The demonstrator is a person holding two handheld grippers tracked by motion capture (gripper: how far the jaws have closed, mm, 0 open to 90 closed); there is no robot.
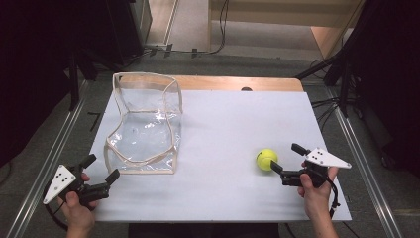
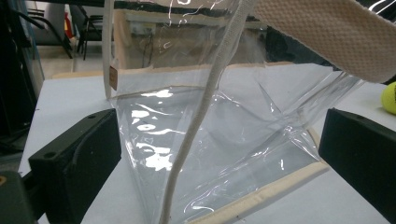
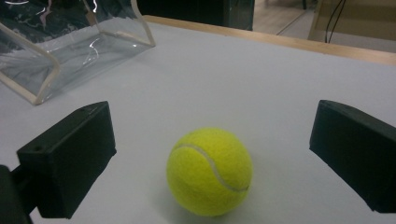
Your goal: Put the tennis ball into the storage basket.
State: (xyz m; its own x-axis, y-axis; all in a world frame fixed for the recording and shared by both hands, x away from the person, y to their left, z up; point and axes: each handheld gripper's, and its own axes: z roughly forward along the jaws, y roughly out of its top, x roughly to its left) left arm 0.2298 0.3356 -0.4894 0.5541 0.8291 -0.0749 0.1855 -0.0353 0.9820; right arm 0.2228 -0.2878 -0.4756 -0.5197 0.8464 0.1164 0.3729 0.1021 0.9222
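tennis ball (image 1: 266, 159) — 1 | clear bag (image 1: 143, 126) — 1 | grippers — 2: left gripper (image 1: 102, 171), right gripper (image 1: 288, 157)

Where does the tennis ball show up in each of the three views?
High view: tennis ball at right of the white table, just off the right gripper.
Left gripper view: a sliver at the right edge.
Right gripper view: bottom middle, between the fingers.
Shared landmark: the clear bag.

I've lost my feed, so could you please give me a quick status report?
Both claws open: left claw at clear bag, right claw around tennis ball. Nothing gripped. Path clear.
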